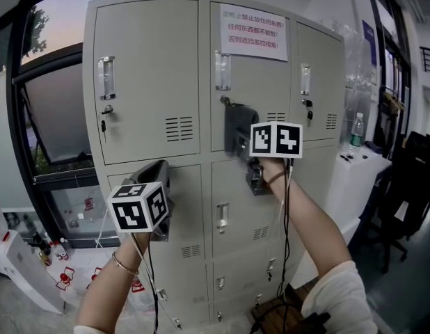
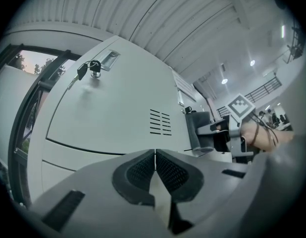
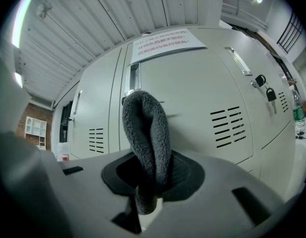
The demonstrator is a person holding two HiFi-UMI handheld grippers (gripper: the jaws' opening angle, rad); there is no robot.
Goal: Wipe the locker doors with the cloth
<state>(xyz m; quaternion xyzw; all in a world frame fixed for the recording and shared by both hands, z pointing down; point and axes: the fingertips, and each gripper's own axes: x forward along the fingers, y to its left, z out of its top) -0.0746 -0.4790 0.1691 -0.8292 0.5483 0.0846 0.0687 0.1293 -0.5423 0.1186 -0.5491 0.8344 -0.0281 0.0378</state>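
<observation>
The right gripper (image 3: 146,175) clamps a dark grey fleecy cloth (image 3: 143,128) against the pale grey metal locker's (image 1: 149,82) upper-middle door, at two o'clock from the left gripper (image 2: 155,170), which is closed and empty. Wiping seems underway, and most doors likely remain.

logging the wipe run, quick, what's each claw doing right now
Left claw: closed, nothing in it.
Right claw: closed on the grey cloth.
</observation>
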